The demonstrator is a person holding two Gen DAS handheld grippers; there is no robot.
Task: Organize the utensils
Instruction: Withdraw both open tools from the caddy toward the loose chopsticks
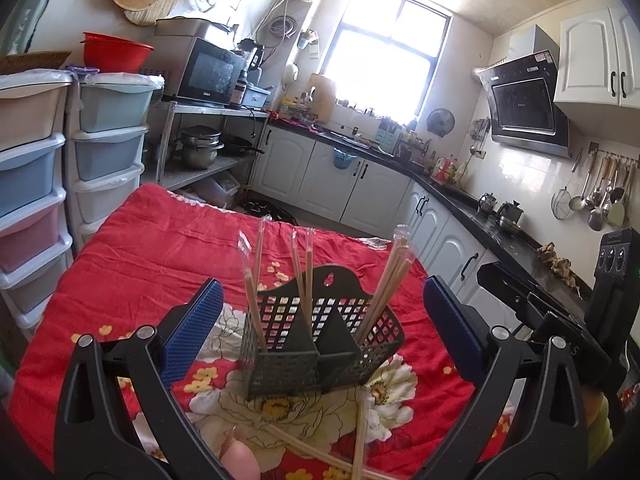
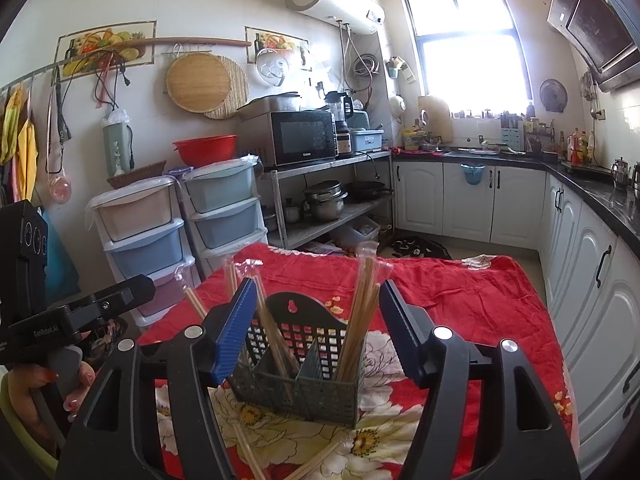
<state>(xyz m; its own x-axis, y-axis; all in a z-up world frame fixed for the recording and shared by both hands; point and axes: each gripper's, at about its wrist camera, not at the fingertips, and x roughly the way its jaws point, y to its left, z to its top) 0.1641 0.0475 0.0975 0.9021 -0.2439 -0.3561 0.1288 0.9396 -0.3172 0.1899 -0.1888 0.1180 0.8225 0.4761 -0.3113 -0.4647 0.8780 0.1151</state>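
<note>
Both grippers empty at the basket, loose chopsticks waiting.

Left gripper [image 1: 322, 328] gapes wide, right gripper [image 2: 316, 328] partly spread; neither has hold of anything. Black caddy [image 1: 320, 344] sits mid red floral cloth [image 1: 160, 240], wrapped chopsticks [image 1: 386, 280] upright inside. Loose chopsticks [image 1: 360, 436] lie just before it, seemingly crossed. Best: pinch one near its middle, lift it clear, drop it upright into a compartment.

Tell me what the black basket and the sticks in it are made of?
The basket looks like moulded plastic: dark, matte, with a regular grid of holes and a hanging slot at the back. The sticks look like pale wood or bamboo chopsticks, plain and unvarnished; which of the two I cannot tell. Each seems to sit in a thin clear plastic sleeve that glints at the top.
</note>
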